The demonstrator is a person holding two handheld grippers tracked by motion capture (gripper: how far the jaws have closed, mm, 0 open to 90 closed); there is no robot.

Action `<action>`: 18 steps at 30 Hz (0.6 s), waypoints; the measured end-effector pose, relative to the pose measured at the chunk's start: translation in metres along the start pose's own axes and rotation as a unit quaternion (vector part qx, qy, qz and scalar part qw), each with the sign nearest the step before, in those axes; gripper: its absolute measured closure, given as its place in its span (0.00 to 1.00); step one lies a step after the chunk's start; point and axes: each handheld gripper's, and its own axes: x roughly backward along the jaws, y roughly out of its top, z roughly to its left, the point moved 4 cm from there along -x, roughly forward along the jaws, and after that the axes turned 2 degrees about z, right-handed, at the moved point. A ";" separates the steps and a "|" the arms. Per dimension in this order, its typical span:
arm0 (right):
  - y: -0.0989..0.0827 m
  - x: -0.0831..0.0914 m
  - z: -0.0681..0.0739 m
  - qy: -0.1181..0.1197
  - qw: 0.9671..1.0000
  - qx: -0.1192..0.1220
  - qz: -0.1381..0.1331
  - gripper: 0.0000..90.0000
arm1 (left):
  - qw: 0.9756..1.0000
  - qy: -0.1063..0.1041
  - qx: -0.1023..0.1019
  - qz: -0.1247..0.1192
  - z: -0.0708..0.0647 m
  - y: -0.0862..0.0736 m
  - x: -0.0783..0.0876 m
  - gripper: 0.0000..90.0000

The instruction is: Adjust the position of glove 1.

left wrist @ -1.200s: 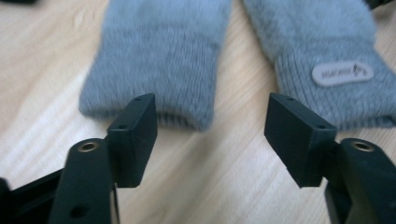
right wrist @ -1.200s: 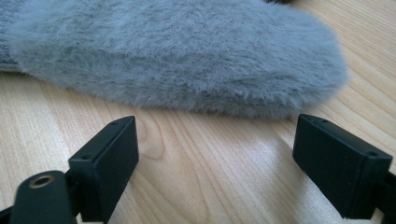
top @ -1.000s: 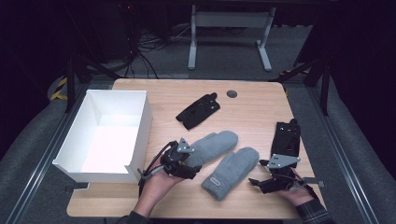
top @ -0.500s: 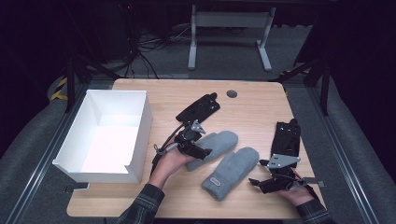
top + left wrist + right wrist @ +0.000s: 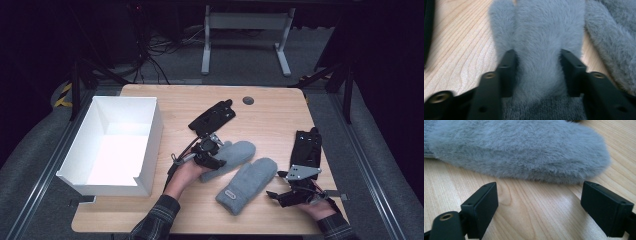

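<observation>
My left gripper [image 5: 212, 152] sits over the cuff end of the upper grey mitten [image 5: 231, 157], and its jaws have just been closing with the mitten between them. In the left gripper view the two black jaws bite into the fluffy fabric [image 5: 541, 42] from either side, pinching it into a narrower waist just above the ribbed cuff, so I have hold of it. That mitten lies flat on the wooden table [image 5: 270, 112], near the middle, with its rounded tip pointing away from me and to the right.

The second grey mitten [image 5: 247, 185] lies just beside the first, nearer to me and to its right; whether the two touch I cannot quite tell from above. My right gripper [image 5: 290, 196] rests low at the table's near right edge, its jaws spread wide and holding nothing. In the right gripper view the jaws frame bare wood, with the second mitten's [image 5: 524, 150] furry edge lying just beyond their tips.

A white box [image 5: 117, 145] stands at the table's left side. One black glove [image 5: 212, 117] lies beyond my left gripper, another black glove [image 5: 306, 147] just beyond my right one.
</observation>
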 end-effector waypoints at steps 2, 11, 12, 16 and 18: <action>0.000 0.000 0.000 0.000 1.000 -0.001 0.000 0.17 | 1.000 -0.002 0.002 0.000 0.000 0.000 0.001 0.73; 0.000 0.000 0.000 0.000 1.000 0.000 0.000 0.17 | 0.999 0.000 0.037 -0.017 0.000 0.002 0.016 0.92; 0.000 0.000 0.000 0.000 1.000 0.000 0.000 0.17 | 0.999 0.000 0.037 -0.017 0.000 0.002 0.016 0.92; 0.001 0.001 -0.001 -0.001 1.000 -0.007 0.004 0.19 | 0.998 -0.004 0.043 -0.034 -0.003 0.003 0.031 0.92; 0.003 0.003 0.000 0.005 1.000 -0.012 0.015 0.24 | 0.998 -0.006 0.048 -0.040 -0.005 0.004 0.037 0.92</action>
